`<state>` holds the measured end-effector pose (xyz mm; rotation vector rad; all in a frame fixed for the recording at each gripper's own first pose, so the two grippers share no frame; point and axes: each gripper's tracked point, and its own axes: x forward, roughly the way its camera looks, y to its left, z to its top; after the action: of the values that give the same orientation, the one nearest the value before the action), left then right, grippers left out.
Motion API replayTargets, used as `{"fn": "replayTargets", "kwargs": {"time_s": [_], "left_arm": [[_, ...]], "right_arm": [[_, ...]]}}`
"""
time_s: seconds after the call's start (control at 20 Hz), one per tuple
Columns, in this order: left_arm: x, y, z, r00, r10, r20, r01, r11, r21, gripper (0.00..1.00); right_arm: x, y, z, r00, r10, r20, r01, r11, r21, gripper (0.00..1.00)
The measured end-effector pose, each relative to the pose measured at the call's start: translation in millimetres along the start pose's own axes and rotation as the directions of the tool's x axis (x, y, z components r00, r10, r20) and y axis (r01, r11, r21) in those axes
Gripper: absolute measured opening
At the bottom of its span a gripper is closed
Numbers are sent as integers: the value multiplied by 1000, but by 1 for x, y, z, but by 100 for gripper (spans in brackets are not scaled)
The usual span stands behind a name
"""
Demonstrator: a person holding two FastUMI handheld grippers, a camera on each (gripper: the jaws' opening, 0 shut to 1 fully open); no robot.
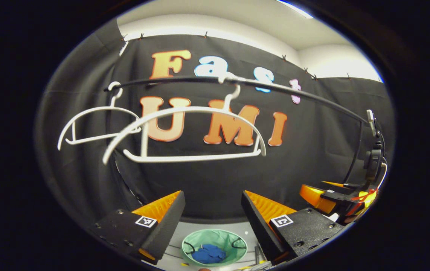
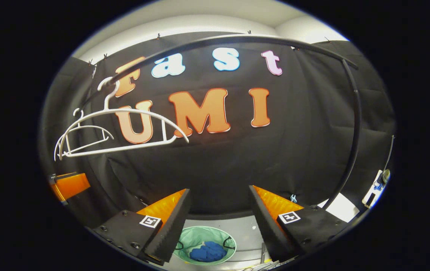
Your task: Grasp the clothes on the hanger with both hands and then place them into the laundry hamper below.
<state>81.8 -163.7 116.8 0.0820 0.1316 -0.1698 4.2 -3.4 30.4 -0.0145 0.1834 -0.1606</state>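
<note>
Two bare white hangers [image 1: 185, 131] [image 2: 124, 128] hang from the black rail [image 1: 275, 90] [image 2: 237, 37] with no clothes on them. Far below, blue clothes [image 1: 208, 253] [image 2: 207, 251] lie bunched inside the round pale green laundry hamper [image 1: 234, 241] [image 2: 192, 235] on the floor. My left gripper [image 1: 213, 218] is open with nothing between its fingers, held high above the hamper. My right gripper [image 2: 218, 218] is open and empty too, also above the hamper. In the left gripper view the right gripper [image 1: 331, 197] shows at the far right; in the right gripper view the left gripper [image 2: 68, 184] shows at the far left.
The black cloth wall [image 1: 200, 180] stands close behind the rail. The rail's upright post [image 2: 354, 131] curves down on the right. A pale floor [image 2: 245, 229] lies around the hamper, and a small white object [image 2: 375, 190] sits at the far right edge.
</note>
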Motion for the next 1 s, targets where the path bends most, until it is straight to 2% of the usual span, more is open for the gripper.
{"fn": "replayTargets", "kwargs": {"time_s": [0.2,0.3,0.35,0.4,0.45,0.5,0.55,1.0], "left_arm": [[6,14,21,995,54,86,-55,998,5,92],[6,25,26,990,89,110,-91,996,15,94],[7,28,26,988,101,115,-104,994,19,95],[5,30,27,987,109,115,-113,993,22,95],[5,31,27,987,114,113,-117,993,19,93],[4,32,27,987,117,112,-119,993,13,95],[5,31,26,988,116,105,-118,993,11,95],[0,36,27,985,136,103,-137,991,5,93]], "right_arm": [[-10,-1,26,998,-4,64,5,1000,-14,98],[-16,-2,36,995,-11,100,14,1000,-28,100],[-18,-3,38,993,-13,113,18,999,-39,94],[-20,-3,40,992,-16,123,22,999,-46,98],[-19,-4,40,991,-18,131,25,998,-52,98],[-19,-5,41,990,-20,138,28,998,-55,100],[-19,-4,41,990,-18,142,27,998,-59,89],[-12,3,28,993,-18,116,30,994,-103,89]]}}
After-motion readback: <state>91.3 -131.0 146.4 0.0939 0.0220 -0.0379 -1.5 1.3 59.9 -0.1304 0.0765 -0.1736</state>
